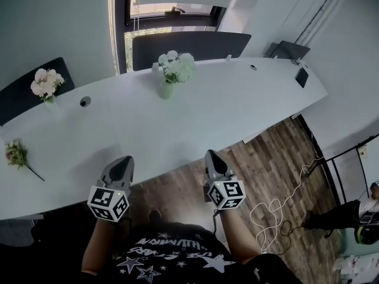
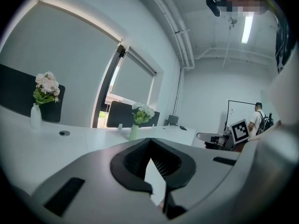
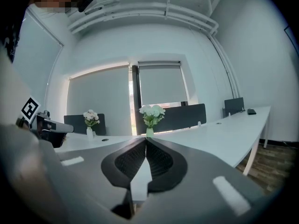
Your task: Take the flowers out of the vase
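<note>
The white flowers stand in their pale green vase on the white table. They are well ahead of both grippers, roughly between the two lines of aim. The left gripper and the right gripper hover at the table's near edge. Each has its jaws pressed together, empty and touching nothing. Ahead and to the left of the left gripper stand pink flowers in a second vase. A loose bunch lies flat on the table to that gripper's left.

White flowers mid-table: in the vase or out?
In. The white flowers stand upright in the pale green vase, stems down in its neck, in all three views.
</note>
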`<control>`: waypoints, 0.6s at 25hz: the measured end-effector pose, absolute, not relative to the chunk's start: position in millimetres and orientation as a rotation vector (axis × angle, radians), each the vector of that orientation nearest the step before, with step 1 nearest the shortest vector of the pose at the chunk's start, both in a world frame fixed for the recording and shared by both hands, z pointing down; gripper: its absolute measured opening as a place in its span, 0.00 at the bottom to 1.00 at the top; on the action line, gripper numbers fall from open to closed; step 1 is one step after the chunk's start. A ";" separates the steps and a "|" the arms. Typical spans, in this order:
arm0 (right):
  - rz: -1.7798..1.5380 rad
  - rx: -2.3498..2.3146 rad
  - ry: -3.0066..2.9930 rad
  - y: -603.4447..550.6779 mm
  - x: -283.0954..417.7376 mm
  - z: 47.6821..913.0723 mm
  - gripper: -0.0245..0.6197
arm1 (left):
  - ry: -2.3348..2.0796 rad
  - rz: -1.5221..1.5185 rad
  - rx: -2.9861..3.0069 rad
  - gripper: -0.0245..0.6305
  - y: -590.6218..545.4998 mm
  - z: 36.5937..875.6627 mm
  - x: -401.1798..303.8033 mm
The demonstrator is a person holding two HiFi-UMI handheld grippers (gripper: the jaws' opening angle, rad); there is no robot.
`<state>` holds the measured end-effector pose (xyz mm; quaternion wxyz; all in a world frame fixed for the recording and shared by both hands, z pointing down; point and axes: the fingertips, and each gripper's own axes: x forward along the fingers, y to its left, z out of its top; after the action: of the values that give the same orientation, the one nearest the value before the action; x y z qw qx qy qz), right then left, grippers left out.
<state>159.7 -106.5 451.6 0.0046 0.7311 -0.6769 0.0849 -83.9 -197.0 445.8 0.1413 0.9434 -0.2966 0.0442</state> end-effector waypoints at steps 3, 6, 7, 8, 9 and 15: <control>0.269 2.283 -2.101 -112.0 156.6 454.0 0.04 | -0.832 0.124 2.728 0.05 -210.2 447.4 -82.4; 0.274 2.281 -2.076 -115.1 158.4 457.6 0.04 | -0.812 0.122 2.724 0.05 -219.5 451.3 -78.9; 0.278 2.280 -2.069 -115.3 159.5 459.1 0.04 | -0.804 0.122 2.722 0.05 -220.4 452.7 -77.4; 0.282 2.279 -2.062 -115.4 160.9 460.3 0.04 | -0.797 0.122 2.722 0.05 -220.8 453.5 -75.8; 0.285 2.279 -2.057 -115.7 162.4 461.0 0.04 | -0.791 0.123 2.723 0.05 -221.3 453.8 -74.0; 0.282 2.248 -2.094 -131.6 170.4 460.1 0.04 | -0.816 0.095 2.726 0.05 -228.3 443.6 -65.6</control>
<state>170.4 -131.6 460.1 0.0284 0.7283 -0.6786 0.0912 -65.6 -228.3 443.6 0.1469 0.9471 -0.2835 0.0331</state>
